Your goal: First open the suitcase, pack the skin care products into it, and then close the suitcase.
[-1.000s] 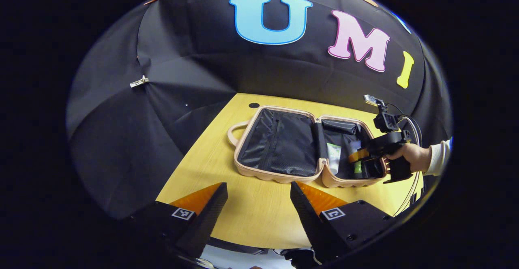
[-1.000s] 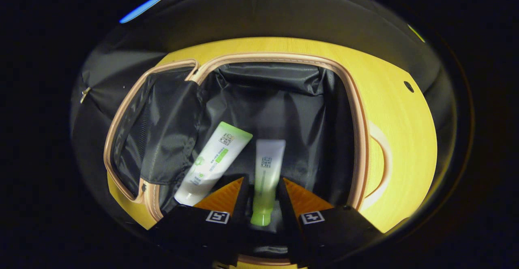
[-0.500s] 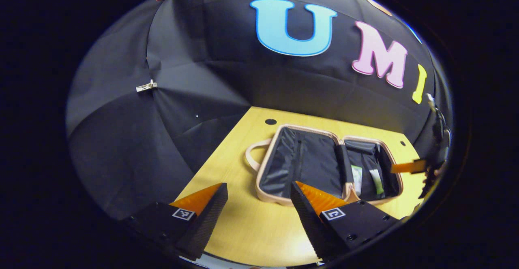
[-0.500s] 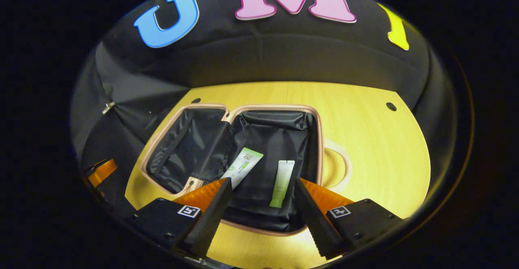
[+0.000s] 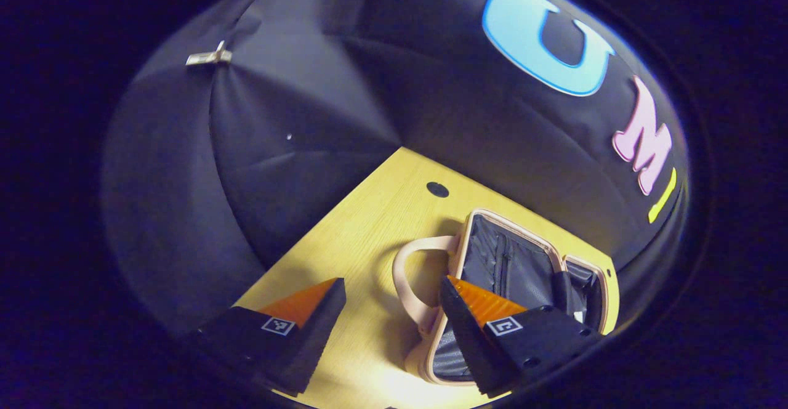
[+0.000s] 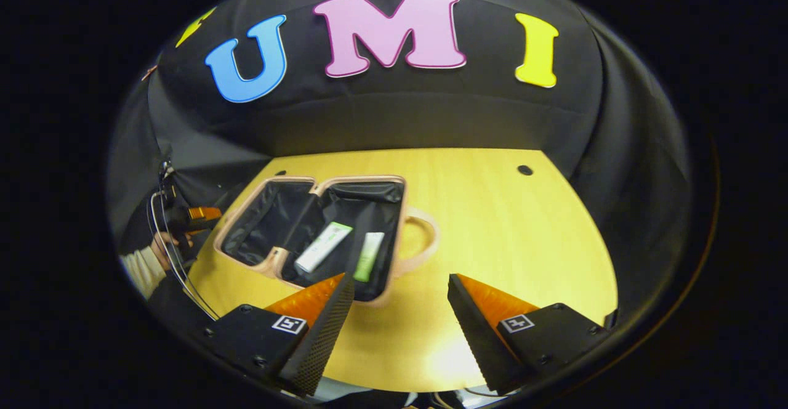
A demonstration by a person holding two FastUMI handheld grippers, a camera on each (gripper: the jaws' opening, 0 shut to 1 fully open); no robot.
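On the table (image 6: 492, 224), open suitcase (image 6: 271, 218), right claw (image 6: 400, 316) spread, unladen.

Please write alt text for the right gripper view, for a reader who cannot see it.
An open suitcase lies on a yellow table with a white tube and a green tube inside one half. The right gripper, open, is in front; the left gripper is beside the suitcase.

Dim booth, overhead glare on table (image 6: 455, 360), fisheye edge warping, slight blur
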